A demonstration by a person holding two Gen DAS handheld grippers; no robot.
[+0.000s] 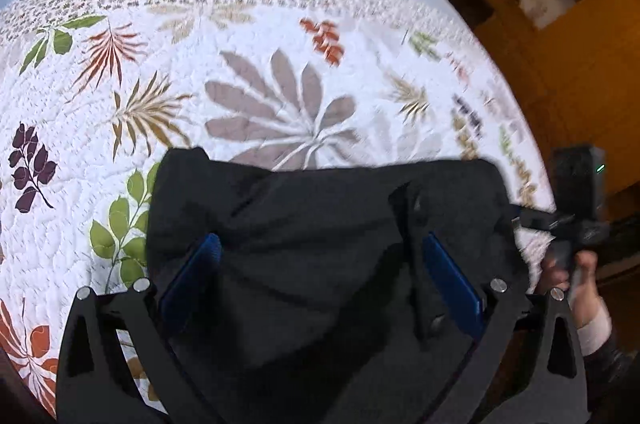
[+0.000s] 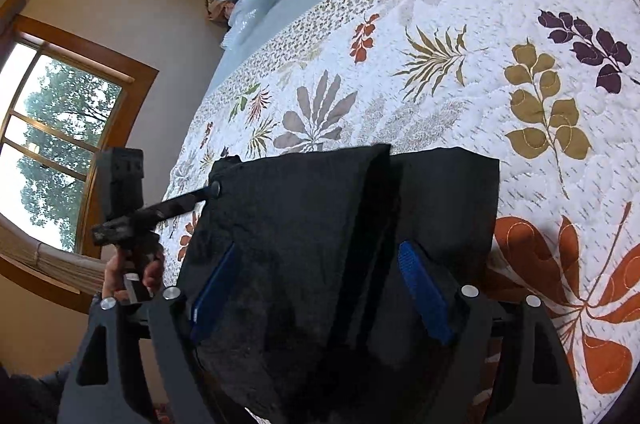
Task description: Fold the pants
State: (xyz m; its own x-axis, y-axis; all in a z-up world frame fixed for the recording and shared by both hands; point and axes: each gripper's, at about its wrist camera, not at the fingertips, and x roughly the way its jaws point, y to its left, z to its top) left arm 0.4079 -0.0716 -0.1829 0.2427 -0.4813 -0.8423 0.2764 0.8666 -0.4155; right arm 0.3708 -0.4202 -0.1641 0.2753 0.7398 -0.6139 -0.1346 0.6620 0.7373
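Pants (image 2: pixel 320 244): black, folded, lying on bed quilt (image 2: pixel 500 23) | Left hand-held gripper (image 1: pixel 320 272): wide, nothing pinched | Right hand-held gripper (image 2: pixel 320 284): wide, nothing pinched | Risk: top layer could be snagged by a fingertip and the fold dragged open.

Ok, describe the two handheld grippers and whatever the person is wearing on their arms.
Both grippers are black, with forked frames, silver round pivot pins and flat blue ribbed pads on the fingers. The left gripper and right gripper look identical. Seen from the left wrist camera, the right one carries a black box with a small green light. That arm wears a dark sleeve with a pale cuff.
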